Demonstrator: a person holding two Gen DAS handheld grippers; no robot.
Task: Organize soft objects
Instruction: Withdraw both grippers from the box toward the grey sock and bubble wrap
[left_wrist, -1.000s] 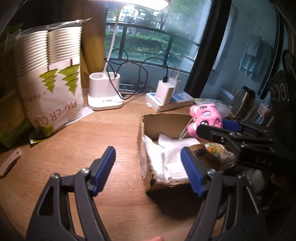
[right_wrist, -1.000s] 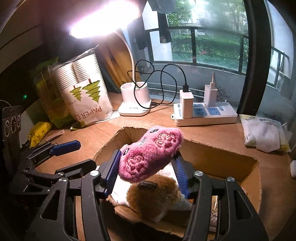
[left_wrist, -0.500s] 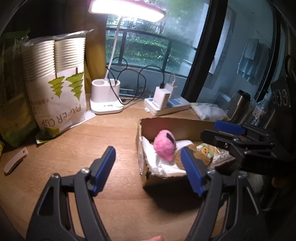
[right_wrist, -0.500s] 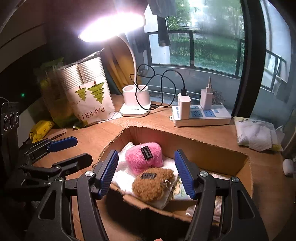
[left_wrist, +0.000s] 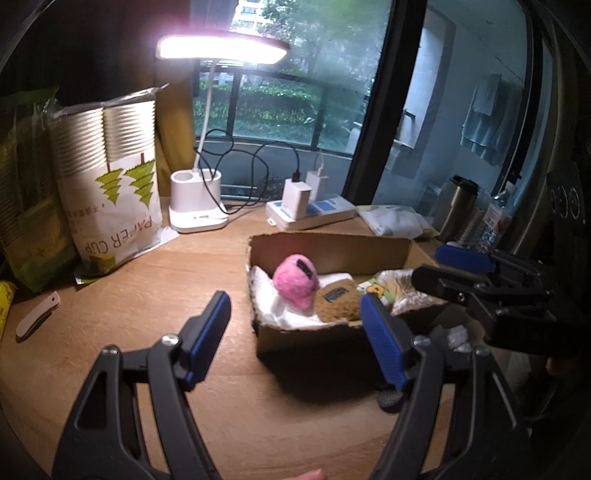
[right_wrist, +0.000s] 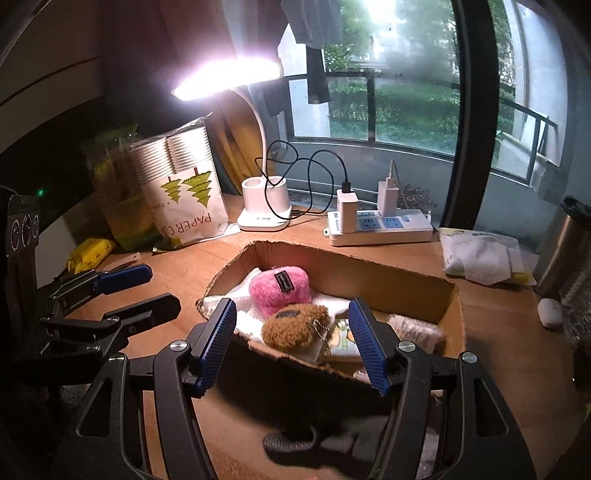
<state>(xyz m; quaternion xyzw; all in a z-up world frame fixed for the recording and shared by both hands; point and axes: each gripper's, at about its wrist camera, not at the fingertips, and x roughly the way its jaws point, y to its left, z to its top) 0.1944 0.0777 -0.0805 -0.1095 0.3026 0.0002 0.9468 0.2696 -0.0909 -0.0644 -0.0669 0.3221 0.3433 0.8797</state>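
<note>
- The cardboard box sits on the desk, in front of the power strip.
- Inside the box, the round plush toy lies on a folded cloth, with the second plush toy just before it, touching.
- A packet lies in the box right of the plush toys.
- The lamp base stands left of the power strip, the bag of paper cups left of that.
- A pouch of wipes lies right of the power strip.
- Both grippers hover short of the box: the left gripper at its left, the right gripper at its near edge.
</note>
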